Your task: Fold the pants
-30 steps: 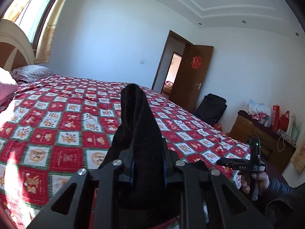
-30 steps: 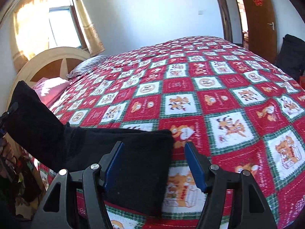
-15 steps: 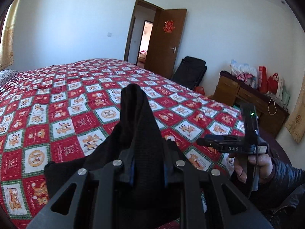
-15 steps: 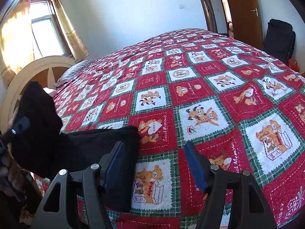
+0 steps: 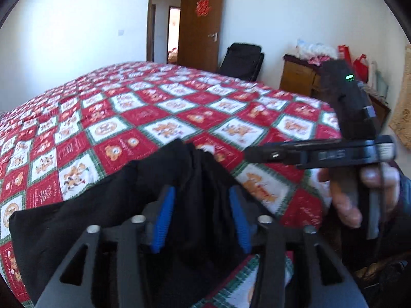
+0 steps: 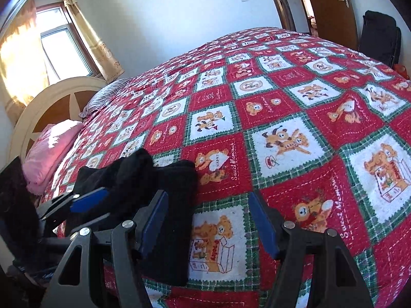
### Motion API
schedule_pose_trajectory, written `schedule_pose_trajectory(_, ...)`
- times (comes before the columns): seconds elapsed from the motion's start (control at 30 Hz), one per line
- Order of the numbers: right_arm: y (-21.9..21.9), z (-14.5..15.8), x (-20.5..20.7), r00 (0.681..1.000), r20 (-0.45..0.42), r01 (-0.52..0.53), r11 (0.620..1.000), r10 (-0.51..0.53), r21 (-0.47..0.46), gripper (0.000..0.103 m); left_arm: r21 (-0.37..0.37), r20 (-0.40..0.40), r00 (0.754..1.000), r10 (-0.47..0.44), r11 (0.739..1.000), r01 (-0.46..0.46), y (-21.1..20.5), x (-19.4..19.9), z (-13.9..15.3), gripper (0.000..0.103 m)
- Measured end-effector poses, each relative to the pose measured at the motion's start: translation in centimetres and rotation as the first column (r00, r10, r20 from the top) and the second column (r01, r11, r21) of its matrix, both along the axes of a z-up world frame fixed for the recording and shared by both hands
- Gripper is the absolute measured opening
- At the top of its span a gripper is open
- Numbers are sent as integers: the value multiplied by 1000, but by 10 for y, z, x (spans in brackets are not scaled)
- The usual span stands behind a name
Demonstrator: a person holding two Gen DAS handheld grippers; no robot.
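The black pants [image 5: 102, 213] lie folded on the red patterned bedspread near the bed's front edge; they also show in the right wrist view [image 6: 169, 200]. My left gripper [image 5: 201, 218] has its blue pads spread, with a raised fold of the pants loose between them. It shows from the side in the right wrist view [image 6: 88, 202], jaws apart over the cloth. My right gripper [image 6: 208, 223] is open and empty, its left finger over the pants' right edge. Its body appears in the left wrist view [image 5: 321, 152], held in a hand.
The bedspread [image 6: 295, 118] covers the whole bed. A pink pillow [image 6: 48, 151] and a headboard [image 6: 51, 105] are at the left. A wooden dresser [image 5: 300, 77], a black chair [image 5: 241, 61] and an open door [image 5: 200, 25] stand beyond the bed.
My left gripper has swung right and down toward the bed and opened; the pants end it held upright now sags loose between its pads. My right gripper has shifted right, off the pants.
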State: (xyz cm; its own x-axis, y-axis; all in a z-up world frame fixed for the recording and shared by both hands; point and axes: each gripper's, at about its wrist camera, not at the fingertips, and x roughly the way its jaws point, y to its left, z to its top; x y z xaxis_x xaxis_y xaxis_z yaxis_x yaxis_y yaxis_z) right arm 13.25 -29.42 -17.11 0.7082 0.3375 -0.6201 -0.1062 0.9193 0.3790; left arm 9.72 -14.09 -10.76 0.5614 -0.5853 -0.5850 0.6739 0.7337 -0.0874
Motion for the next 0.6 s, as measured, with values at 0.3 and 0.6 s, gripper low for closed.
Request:
schedule_pose_trajectory(0.3, 23, 10, -4, 995, -35, -82, 981, 90, 175, 67, 33, 150, 971, 185, 981, -192, 51, -20, 8, 84)
schedule_pose_trajectory(0.6, 71, -9, 4, 973, -147, -156, 977, 177, 142, 58, 67, 105, 946, 306, 947, -314, 83, -8, -9, 93)
